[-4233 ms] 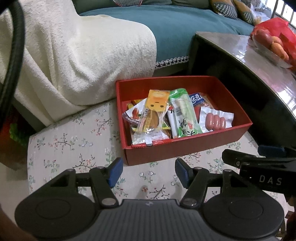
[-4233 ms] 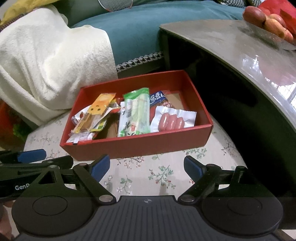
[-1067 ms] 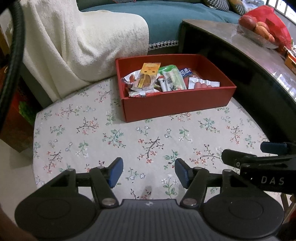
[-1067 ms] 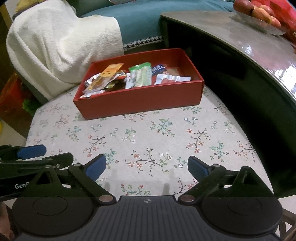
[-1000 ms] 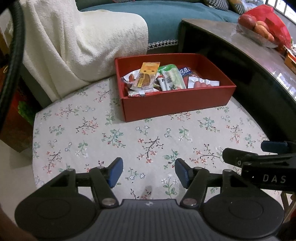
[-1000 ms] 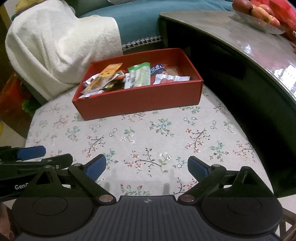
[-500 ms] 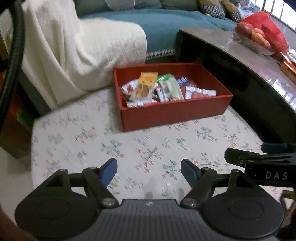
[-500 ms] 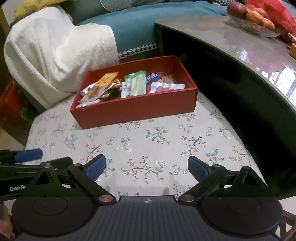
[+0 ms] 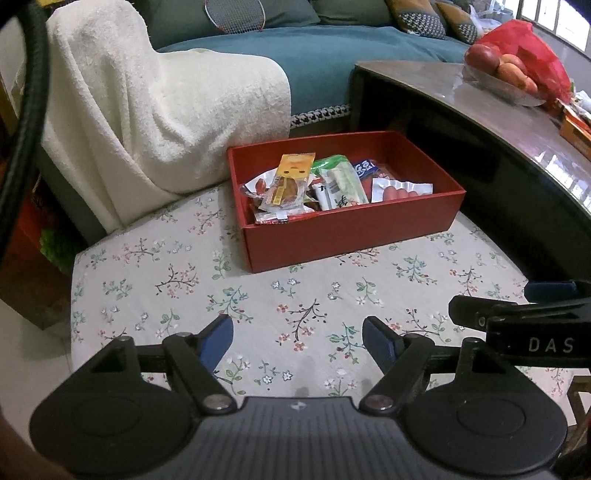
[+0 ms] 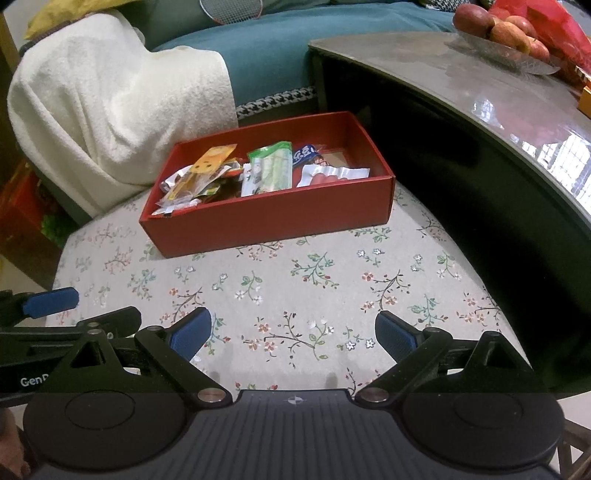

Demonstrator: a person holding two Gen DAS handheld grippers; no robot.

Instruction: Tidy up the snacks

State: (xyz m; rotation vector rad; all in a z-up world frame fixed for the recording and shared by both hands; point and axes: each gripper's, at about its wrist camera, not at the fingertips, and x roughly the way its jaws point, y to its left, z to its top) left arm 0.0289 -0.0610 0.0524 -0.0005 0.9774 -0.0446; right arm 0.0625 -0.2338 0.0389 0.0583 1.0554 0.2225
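Snack packets lie heaped in the red box, which sits on the floral cloth well ahead of both jaws. Left gripper and right gripper hang above the cloth, jaws spread, holding nothing. A dark table stands right of the box.

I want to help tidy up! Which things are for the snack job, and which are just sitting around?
For the job:
red box
yellow snack packet
green snack packet
sausage packet
left gripper and right gripper, both open and empty

Just lying about:
white blanket
fruit bowl
red bag
racket
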